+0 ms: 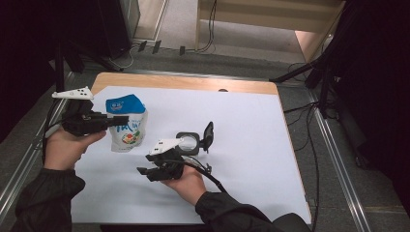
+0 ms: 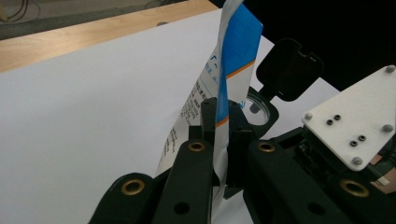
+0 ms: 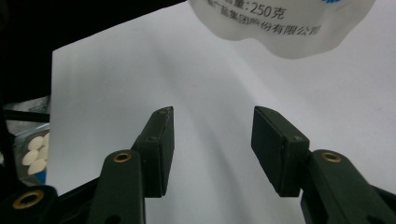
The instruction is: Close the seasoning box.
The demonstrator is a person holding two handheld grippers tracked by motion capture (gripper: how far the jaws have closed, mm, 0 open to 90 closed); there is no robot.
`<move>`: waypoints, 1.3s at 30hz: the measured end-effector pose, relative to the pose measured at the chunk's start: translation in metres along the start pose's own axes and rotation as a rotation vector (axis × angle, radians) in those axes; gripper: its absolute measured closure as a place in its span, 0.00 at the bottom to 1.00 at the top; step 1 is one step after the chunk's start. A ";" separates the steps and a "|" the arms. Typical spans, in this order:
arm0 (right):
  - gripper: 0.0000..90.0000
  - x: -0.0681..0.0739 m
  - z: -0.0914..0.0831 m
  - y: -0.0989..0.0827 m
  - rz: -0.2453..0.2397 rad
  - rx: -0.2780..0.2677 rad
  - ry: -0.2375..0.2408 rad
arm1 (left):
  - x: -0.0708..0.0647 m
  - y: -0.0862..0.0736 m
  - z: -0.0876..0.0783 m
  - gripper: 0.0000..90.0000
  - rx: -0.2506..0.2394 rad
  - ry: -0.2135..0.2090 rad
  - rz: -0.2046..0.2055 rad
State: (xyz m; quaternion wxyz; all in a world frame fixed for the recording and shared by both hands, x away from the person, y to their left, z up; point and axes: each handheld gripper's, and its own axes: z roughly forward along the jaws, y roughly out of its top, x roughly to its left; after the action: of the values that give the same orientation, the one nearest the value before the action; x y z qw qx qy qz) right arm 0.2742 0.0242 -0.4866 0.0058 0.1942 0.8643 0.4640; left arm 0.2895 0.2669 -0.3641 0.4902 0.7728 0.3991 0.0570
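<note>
Right gripper (image 3: 212, 151): jaws spread, empty. Ahead of them, upright white-and-blue plastic pouch (image 1: 126, 123), long axis vertical, pinched at its side edge by left gripper (image 2: 223, 133). Beyond the right gripper, open black lidded round container (image 1: 194, 140) on white sheet (image 1: 241, 125).

Left tool (image 1: 121, 119) clamped; right tool (image 3: 212, 140) (jaws apart) idle.

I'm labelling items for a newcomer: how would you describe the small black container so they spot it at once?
On the white sheet covering the wooden table, look near the middle, right of the standing blue-and-white pouch. The small black container sits just beyond the right tool; unlike the soft pouch, it is low and rigid, with a hinged lid standing open.
</note>
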 end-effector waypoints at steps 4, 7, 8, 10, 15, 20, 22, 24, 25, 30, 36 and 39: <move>0.56 -0.003 0.003 -0.001 0.013 -0.021 -0.017 | -0.007 0.002 0.000 1.00 0.006 -0.013 0.014; 0.56 -0.004 0.005 -0.002 0.027 -0.023 -0.022 | -0.013 0.003 -0.001 1.00 0.010 -0.022 0.020; 0.56 -0.004 0.005 -0.002 0.027 -0.022 -0.026 | -0.015 0.004 -0.002 1.00 0.011 -0.028 0.014; 0.57 -0.004 0.006 -0.002 0.027 -0.025 -0.035 | -0.018 0.005 -0.002 1.00 0.014 -0.033 0.018; 0.57 -0.005 0.007 -0.002 0.042 -0.034 -0.052 | -0.028 0.008 -0.001 1.00 0.023 -0.059 0.032; 0.57 -0.009 0.008 -0.003 0.069 -0.048 -0.066 | -0.035 0.009 0.002 1.00 0.035 -0.082 0.034; 0.57 -0.011 0.008 -0.002 0.082 -0.052 -0.074 | -0.038 0.010 0.003 1.00 0.040 -0.088 0.038; 0.57 -0.012 0.008 -0.002 0.078 -0.057 -0.086 | -0.040 0.010 0.004 1.00 0.043 -0.094 0.037; 0.57 -0.012 0.008 -0.002 0.079 -0.055 -0.093 | -0.041 0.011 0.004 1.00 0.048 -0.099 0.040; 0.57 -0.013 0.007 -0.002 0.079 -0.071 -0.104 | -0.043 0.011 0.006 1.00 0.049 -0.109 0.037; 0.57 -0.013 0.006 -0.002 0.073 -0.079 -0.113 | -0.042 0.010 0.011 1.00 0.063 -0.124 0.012; 0.57 -0.015 0.006 -0.002 0.073 -0.080 -0.122 | -0.043 0.011 0.010 1.00 0.052 -0.128 0.010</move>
State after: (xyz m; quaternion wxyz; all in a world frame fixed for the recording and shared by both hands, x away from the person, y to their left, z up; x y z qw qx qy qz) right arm 0.2886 0.0230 -0.4946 0.0491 0.2531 0.8355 0.4852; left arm 0.2710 0.2289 -0.3474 0.4944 0.7893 0.3641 -0.0004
